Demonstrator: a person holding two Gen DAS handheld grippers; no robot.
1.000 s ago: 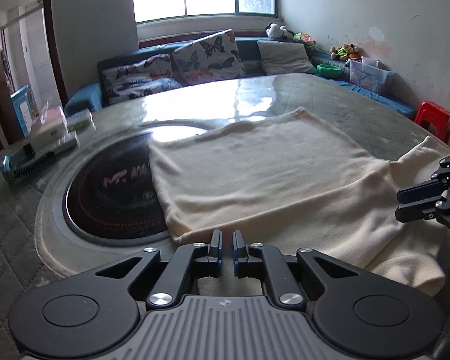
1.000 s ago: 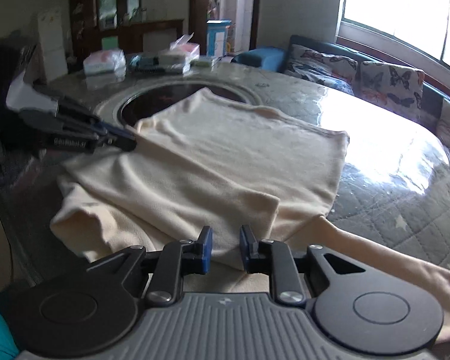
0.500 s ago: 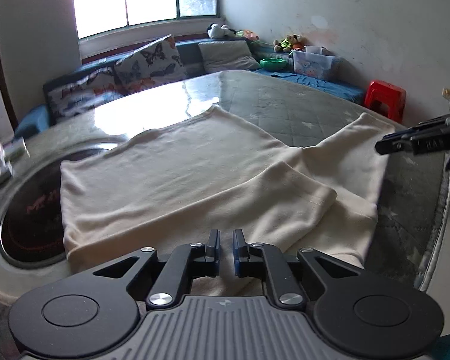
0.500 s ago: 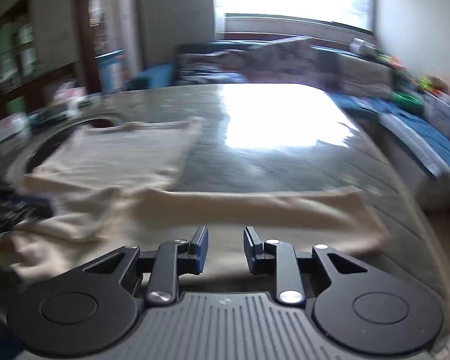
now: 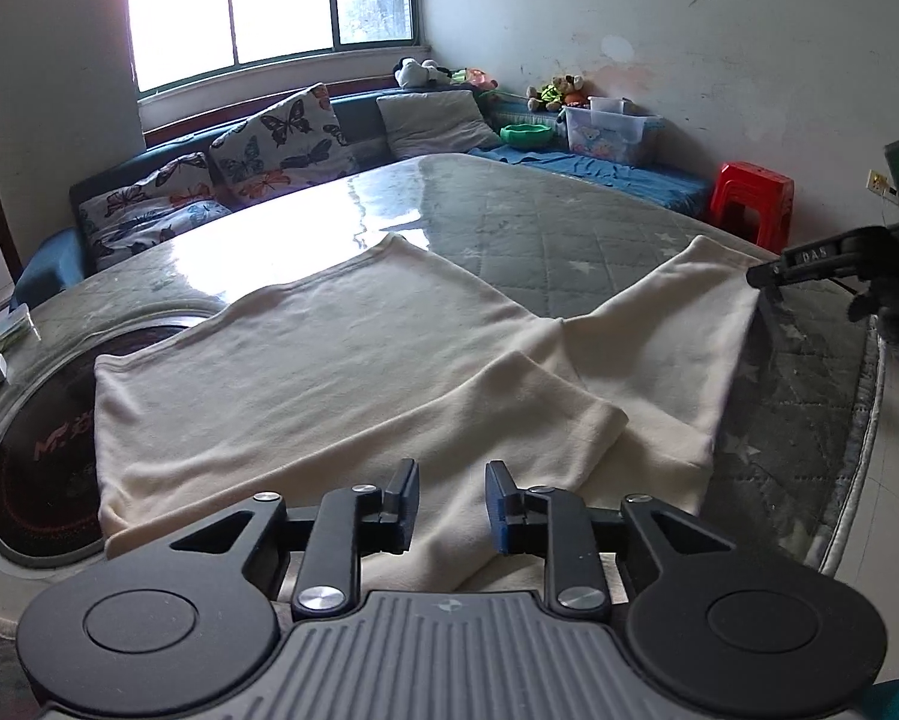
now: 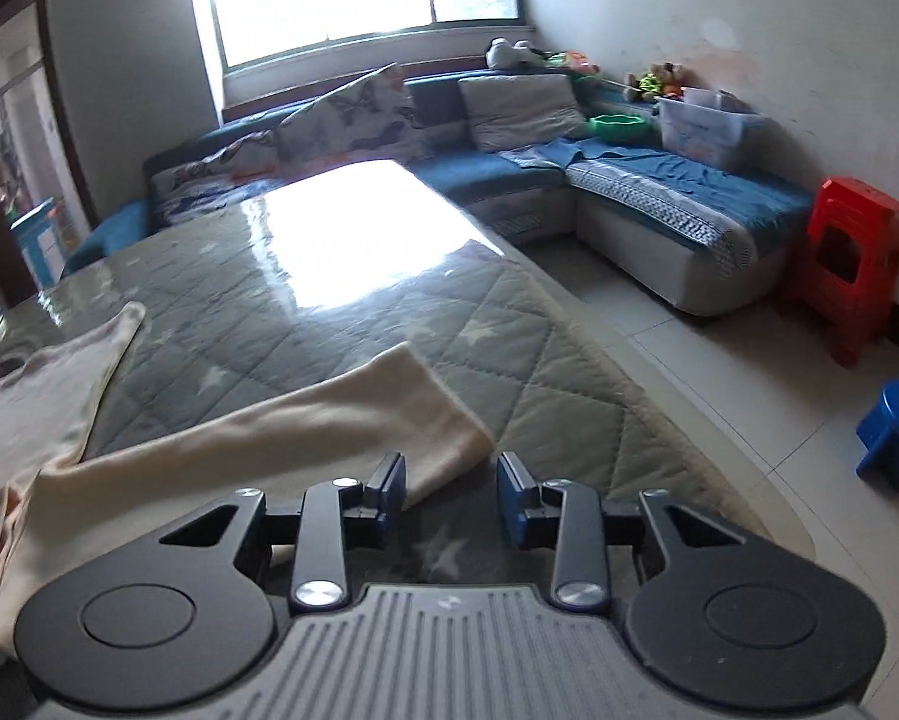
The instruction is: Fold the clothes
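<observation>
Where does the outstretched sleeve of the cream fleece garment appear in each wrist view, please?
Left wrist view: the cream sleeve lies at right of centre, its cuff by the right gripper.
Right wrist view: it lies at lower centre, just ahead of the open fingers.
Shared landmark: the red plastic stool.

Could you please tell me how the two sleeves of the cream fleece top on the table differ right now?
The near sleeve is folded in and lies across the body of the cream fleece top; the far sleeve stretches outward over the grey quilted table cover.
The far sleeve's cuff lies by the open right claw; the near sleeve lies ahead of the open left claw.
Both lie flat and ungripped.
</observation>
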